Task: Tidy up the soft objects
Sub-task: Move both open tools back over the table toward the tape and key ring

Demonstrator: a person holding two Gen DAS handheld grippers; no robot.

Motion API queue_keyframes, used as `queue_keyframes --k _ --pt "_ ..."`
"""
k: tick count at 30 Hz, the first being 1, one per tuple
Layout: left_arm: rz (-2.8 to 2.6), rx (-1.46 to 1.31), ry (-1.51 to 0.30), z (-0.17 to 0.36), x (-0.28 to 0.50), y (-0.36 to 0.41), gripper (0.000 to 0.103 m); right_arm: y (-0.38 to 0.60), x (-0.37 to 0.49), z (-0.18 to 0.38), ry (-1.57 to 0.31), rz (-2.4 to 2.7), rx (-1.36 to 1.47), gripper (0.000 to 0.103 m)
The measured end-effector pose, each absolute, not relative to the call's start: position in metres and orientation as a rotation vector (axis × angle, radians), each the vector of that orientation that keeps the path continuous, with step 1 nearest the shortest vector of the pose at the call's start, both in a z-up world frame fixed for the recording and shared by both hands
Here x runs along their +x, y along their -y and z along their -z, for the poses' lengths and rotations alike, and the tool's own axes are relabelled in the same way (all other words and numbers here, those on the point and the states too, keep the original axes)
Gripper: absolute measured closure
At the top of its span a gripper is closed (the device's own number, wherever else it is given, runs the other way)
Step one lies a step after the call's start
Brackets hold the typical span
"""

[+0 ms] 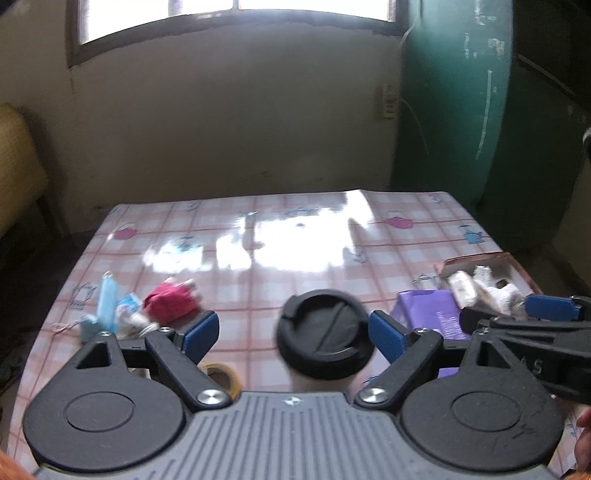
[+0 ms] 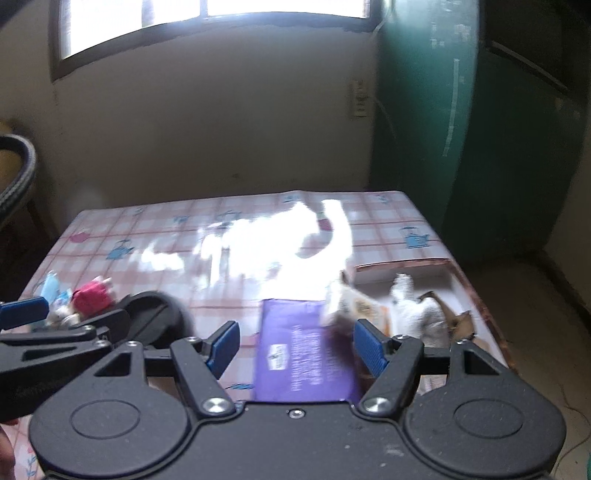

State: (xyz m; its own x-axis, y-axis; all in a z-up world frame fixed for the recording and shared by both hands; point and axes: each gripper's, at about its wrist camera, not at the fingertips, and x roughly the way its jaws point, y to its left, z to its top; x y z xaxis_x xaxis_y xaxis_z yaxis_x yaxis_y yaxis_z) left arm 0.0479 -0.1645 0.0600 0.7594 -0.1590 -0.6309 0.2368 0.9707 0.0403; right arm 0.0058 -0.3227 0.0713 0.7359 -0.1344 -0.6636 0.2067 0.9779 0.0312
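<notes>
Left tongs: blue pads well apart, nothing clamped. They hang above the tabletop, which carries a pink-checked oilcloth with teapot prints. A black round lid, seated on a pale container, shows between the pads but lower down; no contact is visible. A roll of yellowish tape lies just beside the left pad's linkage.

Right tongs: pads also apart, holding nothing. Under them lies a flat purple packet with white print.

Soft objects, two groups:
- Left side of the tabletop: a red stuffed toy, a light blue soft item and a small white-and-blue piece, bunched together and touching. The frames are too blurred to name them more closely.
- Right edge: an open cardboard box with white plush items inside. A pale soft piece rests across the box's near-left corner and overlaps the purple packet.

Each pair of tongs shows at the edge of the other's view, side by side. Glare from the window washes out the centre of the tabletop.
</notes>
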Motion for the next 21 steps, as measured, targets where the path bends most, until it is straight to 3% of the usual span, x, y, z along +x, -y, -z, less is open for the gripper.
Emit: queue_keyframes --k 21 --pt "0.059 0.021 -0.699 -0.056 0.044 0.071 0.013 0.221 0.026 -0.063 -0.745 0.045 -0.003 0.022"
